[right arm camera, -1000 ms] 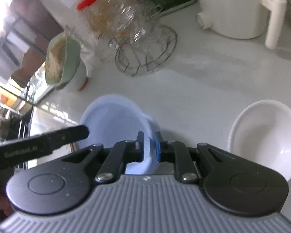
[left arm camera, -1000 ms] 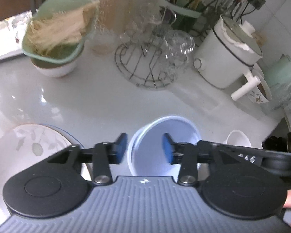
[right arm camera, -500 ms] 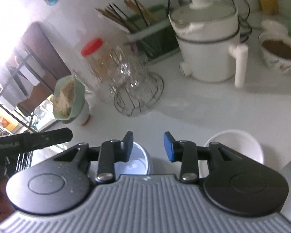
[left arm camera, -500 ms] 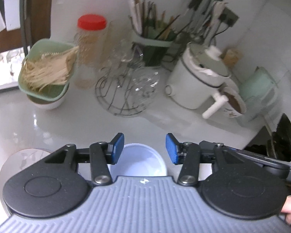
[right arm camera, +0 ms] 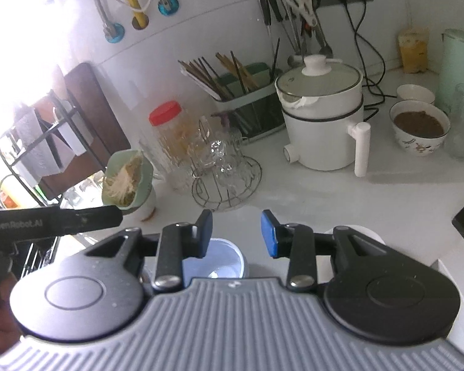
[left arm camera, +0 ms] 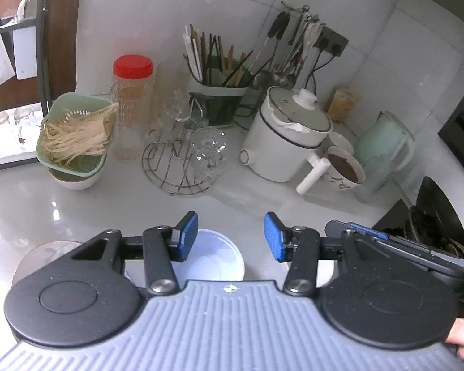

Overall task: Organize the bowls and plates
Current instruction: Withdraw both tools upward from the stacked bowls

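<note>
Inspector: The pale blue round plastic bowl [left arm camera: 215, 259] sits upright on the glossy white countertop [left arm camera: 238, 204], directly below the left gripper [left arm camera: 231, 236], whose jaws stand wide and grip nothing. A white plate with a leaf pattern [left arm camera: 43, 249] lies just left of the bowl, partly hidden by the gripper body.

Clerk: And the other side?

Inspector: The right gripper [right arm camera: 236, 235] hangs with jaws wide and empty above the same bowl. A white round ceramic bowl [right arm camera: 360, 232] rests just right of it, mostly covered. Bare counter lies between these dishes and the back row.

Clerk: Contents at the back?

Inspector: A mint green square colander [left arm camera: 74, 136] holds pale dry noodles and rests on a white bowl. A clear jar with a red lid [left arm camera: 131, 105] stands beside it. A round wire rack [left arm camera: 182, 160] carries clear glasses. A white lidded electric pot [left arm camera: 286, 139] stands near a patterned bowl of brown matter [left arm camera: 345, 168]. A green caddy [left arm camera: 218, 92] holds chopsticks. White tiled wall behind, with hung utensils.
</note>
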Motion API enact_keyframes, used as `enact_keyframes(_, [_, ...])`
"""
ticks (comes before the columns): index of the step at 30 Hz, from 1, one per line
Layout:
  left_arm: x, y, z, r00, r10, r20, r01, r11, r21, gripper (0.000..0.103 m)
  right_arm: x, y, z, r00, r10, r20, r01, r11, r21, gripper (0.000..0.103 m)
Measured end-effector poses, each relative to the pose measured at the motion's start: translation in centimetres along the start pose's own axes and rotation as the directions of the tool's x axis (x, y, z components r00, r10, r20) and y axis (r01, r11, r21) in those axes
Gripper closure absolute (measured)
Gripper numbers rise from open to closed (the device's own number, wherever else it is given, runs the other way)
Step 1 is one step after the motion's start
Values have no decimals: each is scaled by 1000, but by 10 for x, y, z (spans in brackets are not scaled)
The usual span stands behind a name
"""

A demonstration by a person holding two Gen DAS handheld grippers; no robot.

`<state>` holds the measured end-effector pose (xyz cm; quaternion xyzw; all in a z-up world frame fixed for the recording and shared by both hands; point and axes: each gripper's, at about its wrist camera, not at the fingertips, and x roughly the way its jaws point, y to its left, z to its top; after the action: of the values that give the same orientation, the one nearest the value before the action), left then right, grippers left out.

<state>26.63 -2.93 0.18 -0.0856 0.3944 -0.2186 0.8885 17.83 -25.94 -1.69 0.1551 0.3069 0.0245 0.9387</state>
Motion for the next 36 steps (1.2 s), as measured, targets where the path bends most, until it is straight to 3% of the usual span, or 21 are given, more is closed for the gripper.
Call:
enact_keyframes(8, [-35, -8, -22, 1000, -5, 3, 5, 999, 34, 50, -37, 15, -17, 999, -19, 28, 19, 1000, -6, 65])
enact_keyframes(15, [-44, -10, -42, 1000, -25, 0, 25, 1000, 13, 50, -56, 15, -35, 997, -56, 46, 56, 998, -10, 65])
enact_keyframes(20, [-52, -21, -49, 999, -48, 10, 48, 997, 53, 50, -74, 13, -42, 992, -88, 94, 89, 996, -6, 65])
enact_keyframes(29, [-52, -37, -64, 994, -107, -25, 109, 989, 96, 50, -101, 8, -61, 978, -163, 132, 161, 987, 28, 65])
enact_keyframes(36, [-38, -47, -81, 988, -129, -82, 138, 983, 122, 50, -114, -3, -82, 972, -207, 108, 202, 978, 55, 65])
